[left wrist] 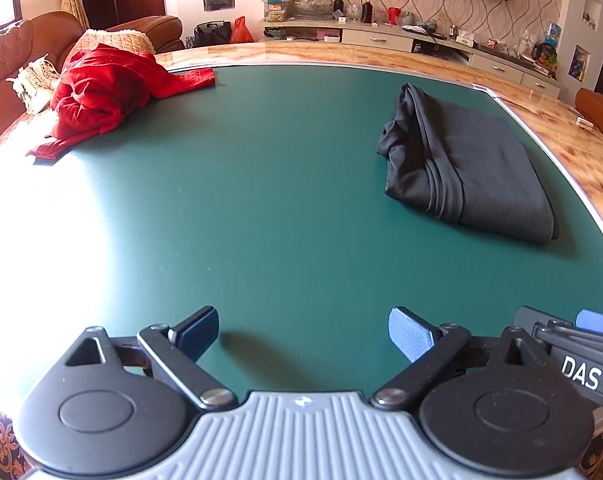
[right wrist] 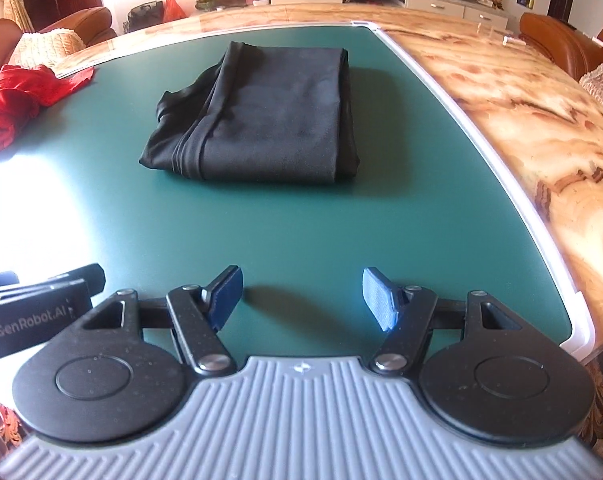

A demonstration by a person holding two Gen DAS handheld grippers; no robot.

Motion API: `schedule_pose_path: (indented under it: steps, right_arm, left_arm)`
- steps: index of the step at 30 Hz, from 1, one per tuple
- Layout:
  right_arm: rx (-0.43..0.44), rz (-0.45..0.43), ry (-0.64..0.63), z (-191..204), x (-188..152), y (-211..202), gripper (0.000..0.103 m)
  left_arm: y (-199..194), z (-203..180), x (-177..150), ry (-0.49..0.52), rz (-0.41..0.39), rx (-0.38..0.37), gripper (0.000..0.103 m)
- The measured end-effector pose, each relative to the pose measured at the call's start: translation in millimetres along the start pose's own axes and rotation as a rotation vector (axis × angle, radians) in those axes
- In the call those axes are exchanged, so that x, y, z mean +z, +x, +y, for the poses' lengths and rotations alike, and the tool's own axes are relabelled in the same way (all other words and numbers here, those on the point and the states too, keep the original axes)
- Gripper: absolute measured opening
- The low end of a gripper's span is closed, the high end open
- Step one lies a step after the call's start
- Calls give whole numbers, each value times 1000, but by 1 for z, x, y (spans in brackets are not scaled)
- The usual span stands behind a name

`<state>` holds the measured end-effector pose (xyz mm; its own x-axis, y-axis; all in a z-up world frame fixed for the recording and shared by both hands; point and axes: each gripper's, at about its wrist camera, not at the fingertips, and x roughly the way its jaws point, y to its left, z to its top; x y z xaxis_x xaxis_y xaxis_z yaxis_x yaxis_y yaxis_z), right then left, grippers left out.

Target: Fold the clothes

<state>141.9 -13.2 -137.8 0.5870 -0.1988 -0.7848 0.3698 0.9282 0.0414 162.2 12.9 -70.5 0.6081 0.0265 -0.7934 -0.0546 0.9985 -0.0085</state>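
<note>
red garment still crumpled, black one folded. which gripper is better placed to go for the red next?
Probably left. The left gripper faces the red garment at the green mat's far-left edge; the right gripper faces the folded black garment. Both are open, empty.

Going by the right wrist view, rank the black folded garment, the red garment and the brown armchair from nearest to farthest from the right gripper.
From the right gripper:
1. Black folded garment, straight ahead on the green mat.
2. Red garment, far left, crumpled at the mat's edge.
3. Brown armchair, upper left, beyond the table.
</note>
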Motion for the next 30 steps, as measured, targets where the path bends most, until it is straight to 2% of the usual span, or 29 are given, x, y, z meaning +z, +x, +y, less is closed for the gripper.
schedule_pose_path:
  steps: [9,12,21,30]
  right_arm:
    - [-11,-75,-18,1,-16,-4,75]
    - [-21,-84,-4,-1,-19,-4,87]
    - [-37,-104,9,-4,-28,-6,102]
    - [-39,-91,11,-8,-29,-5,103]
  left_arm:
    - [-5,-3,-17,16,-48,19,99]
    - [-5,-2,-22,14,-62,25,102]
    - [-9,0,-28,11,-82,23,103]
    - [-11,1,-31,25,-84,8,103]
